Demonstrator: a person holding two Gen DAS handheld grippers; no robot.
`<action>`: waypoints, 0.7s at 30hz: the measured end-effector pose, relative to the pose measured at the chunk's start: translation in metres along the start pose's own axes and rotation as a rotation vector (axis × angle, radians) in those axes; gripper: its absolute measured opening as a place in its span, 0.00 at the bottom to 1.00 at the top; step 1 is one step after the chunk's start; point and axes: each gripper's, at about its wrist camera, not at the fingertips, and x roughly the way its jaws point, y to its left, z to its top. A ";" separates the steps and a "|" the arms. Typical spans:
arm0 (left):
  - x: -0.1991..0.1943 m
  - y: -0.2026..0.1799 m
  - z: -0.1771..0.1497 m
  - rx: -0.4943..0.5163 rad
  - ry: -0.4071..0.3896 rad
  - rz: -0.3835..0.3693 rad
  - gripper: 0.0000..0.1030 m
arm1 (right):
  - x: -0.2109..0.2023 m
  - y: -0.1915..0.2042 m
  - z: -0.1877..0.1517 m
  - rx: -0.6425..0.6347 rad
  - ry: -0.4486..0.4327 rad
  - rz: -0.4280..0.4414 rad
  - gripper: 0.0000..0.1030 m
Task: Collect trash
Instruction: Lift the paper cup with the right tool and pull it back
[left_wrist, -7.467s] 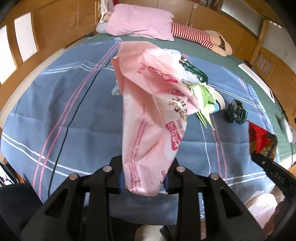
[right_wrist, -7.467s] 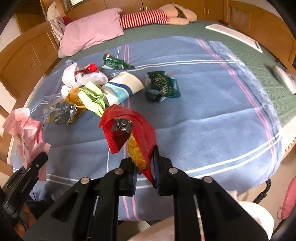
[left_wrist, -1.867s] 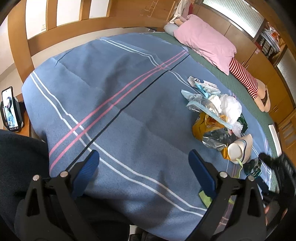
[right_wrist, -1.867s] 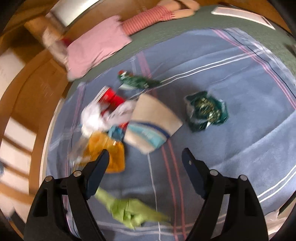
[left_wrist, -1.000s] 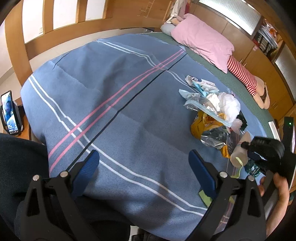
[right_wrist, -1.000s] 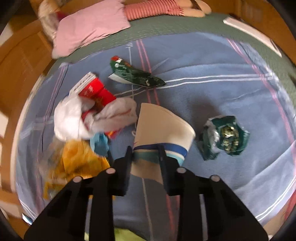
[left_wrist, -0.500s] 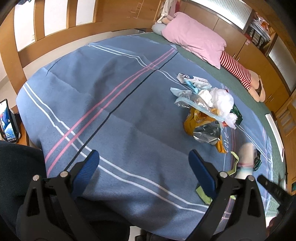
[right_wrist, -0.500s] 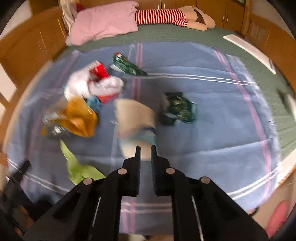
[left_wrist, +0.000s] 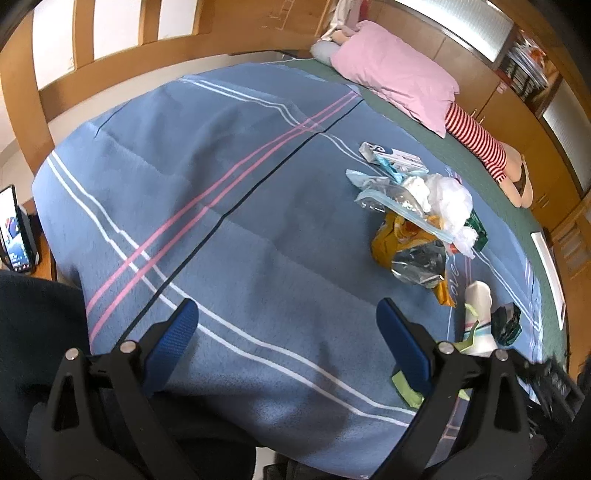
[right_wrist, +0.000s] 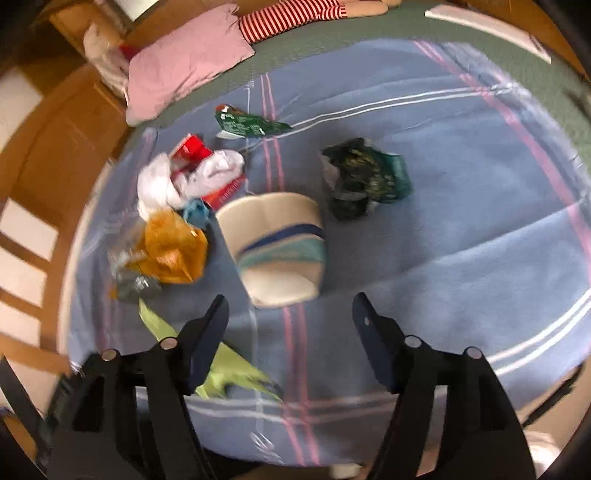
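Right wrist view shows the paper cup (right_wrist: 279, 245) lying on the blanket (right_wrist: 461, 206) (mouth facing away), base toward the spread, empty right gripper (right_wrist: 288, 314); left gripper (left_wrist: 286, 325) likewise gapes.

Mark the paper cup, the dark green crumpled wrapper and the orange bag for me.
paper cup (right_wrist: 277, 243), right wrist view, on its striped side wall.
dark green crumpled wrapper (right_wrist: 364, 181), right wrist view, on its crumpled middle.
orange bag (right_wrist: 171, 251), right wrist view, on its front face.
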 end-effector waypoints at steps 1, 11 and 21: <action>0.000 0.000 0.000 -0.001 0.001 0.000 0.94 | 0.006 -0.001 0.003 0.021 0.006 0.009 0.67; 0.001 -0.001 0.000 0.011 0.002 0.006 0.94 | 0.066 0.005 0.030 0.151 0.028 0.000 0.77; 0.002 -0.002 0.000 0.016 0.003 0.007 0.94 | 0.066 0.039 0.034 -0.024 -0.013 -0.016 0.34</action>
